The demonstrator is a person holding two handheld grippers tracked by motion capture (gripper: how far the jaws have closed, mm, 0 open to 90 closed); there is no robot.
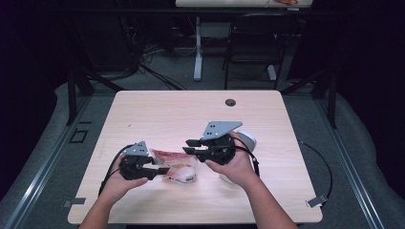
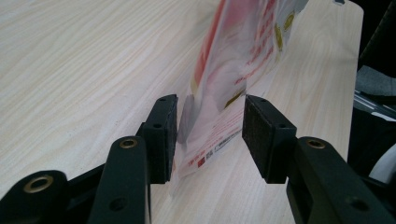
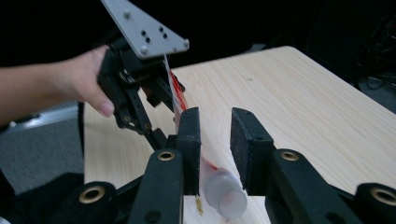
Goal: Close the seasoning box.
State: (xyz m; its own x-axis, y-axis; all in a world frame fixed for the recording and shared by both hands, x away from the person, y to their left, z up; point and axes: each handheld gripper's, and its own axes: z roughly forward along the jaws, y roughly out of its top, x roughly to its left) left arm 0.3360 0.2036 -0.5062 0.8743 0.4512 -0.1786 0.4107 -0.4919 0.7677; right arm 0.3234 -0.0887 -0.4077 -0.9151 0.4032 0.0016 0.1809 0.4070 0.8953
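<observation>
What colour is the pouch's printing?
Red on the translucent white pouch; clearest in the left gripper view.

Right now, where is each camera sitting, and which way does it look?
High view: above the table, looking down; forearms, both hands, left gripper, right gripper.
Left gripper view: rides that gripper, faces the red and white pouch between open jaws.
Right gripper view: rides that gripper, faces the other hand.
All share the pouch and table.
</observation>
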